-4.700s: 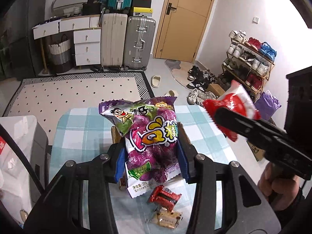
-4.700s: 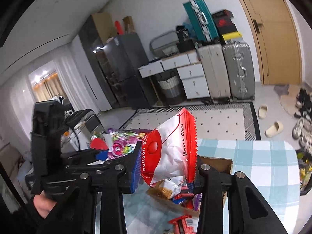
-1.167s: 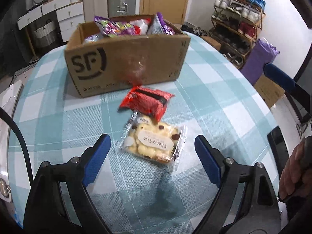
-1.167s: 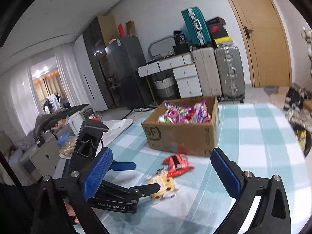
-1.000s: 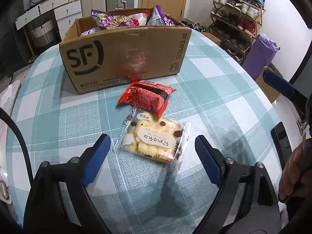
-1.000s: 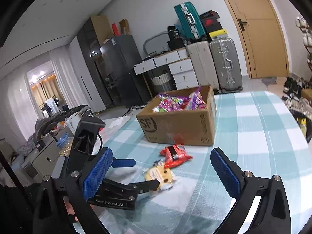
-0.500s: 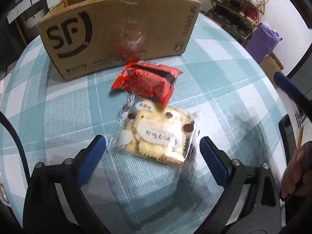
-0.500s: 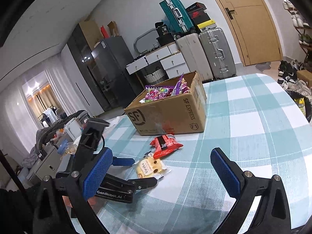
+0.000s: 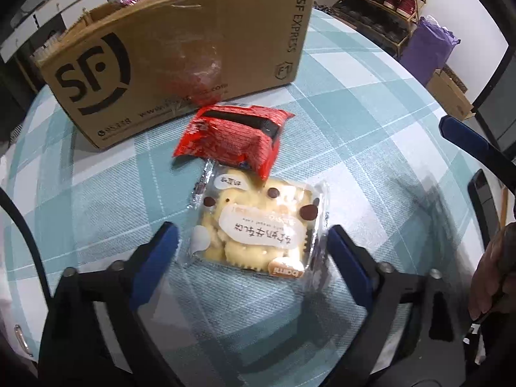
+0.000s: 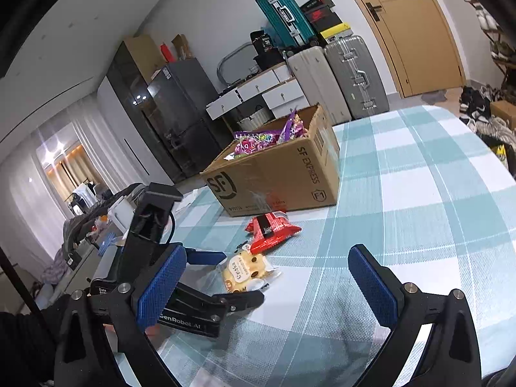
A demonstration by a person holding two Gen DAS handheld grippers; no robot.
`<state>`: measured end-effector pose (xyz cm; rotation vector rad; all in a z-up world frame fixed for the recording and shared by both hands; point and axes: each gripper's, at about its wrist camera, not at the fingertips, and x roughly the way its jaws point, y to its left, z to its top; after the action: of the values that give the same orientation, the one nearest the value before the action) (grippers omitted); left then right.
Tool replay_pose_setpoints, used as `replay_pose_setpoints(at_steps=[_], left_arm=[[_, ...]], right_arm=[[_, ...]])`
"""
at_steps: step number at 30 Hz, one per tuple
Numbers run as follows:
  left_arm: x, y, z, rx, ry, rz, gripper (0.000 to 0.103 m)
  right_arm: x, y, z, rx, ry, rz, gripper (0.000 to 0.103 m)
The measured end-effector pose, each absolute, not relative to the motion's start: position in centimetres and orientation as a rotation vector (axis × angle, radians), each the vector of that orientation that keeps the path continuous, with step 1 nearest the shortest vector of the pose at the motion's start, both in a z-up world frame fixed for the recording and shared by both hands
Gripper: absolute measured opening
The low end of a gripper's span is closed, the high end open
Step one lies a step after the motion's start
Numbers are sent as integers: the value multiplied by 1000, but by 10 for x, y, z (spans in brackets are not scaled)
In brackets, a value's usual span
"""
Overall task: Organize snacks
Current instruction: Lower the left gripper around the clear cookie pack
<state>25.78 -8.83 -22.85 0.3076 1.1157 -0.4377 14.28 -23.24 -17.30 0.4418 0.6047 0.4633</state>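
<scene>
left wrist view: left gripper (image 9: 251, 245) jaws, just narrowed, straddle the biscuit pack (image 9: 258, 225) without contact; the red packet (image 9: 232, 135) overlaps and hides the pack's far edge, near the cardboard box (image 9: 180, 54) mid-surface. right gripper (image 10: 267, 280) jaws wide, empty.

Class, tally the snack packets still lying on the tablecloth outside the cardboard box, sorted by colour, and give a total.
Red packet: 1
Clear packet of pale biscuits: 1
Total outside the cardboard box: 2
</scene>
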Motion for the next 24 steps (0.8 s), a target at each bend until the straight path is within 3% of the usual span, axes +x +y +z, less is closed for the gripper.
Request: replay_pose_setpoints(at_steps=[2, 5, 24], left_arm=[[257, -88, -229, 320, 1106, -437, 82], [255, -89, -225, 326, 1086, -462, 64], [220, -60, -210, 309, 1041, -462, 61]], right_arm=[[143, -232, -176, 444, 610, 459, 102], [144, -232, -181, 450, 621, 454, 102], [146, -228, -185, 432, 655, 442, 102]])
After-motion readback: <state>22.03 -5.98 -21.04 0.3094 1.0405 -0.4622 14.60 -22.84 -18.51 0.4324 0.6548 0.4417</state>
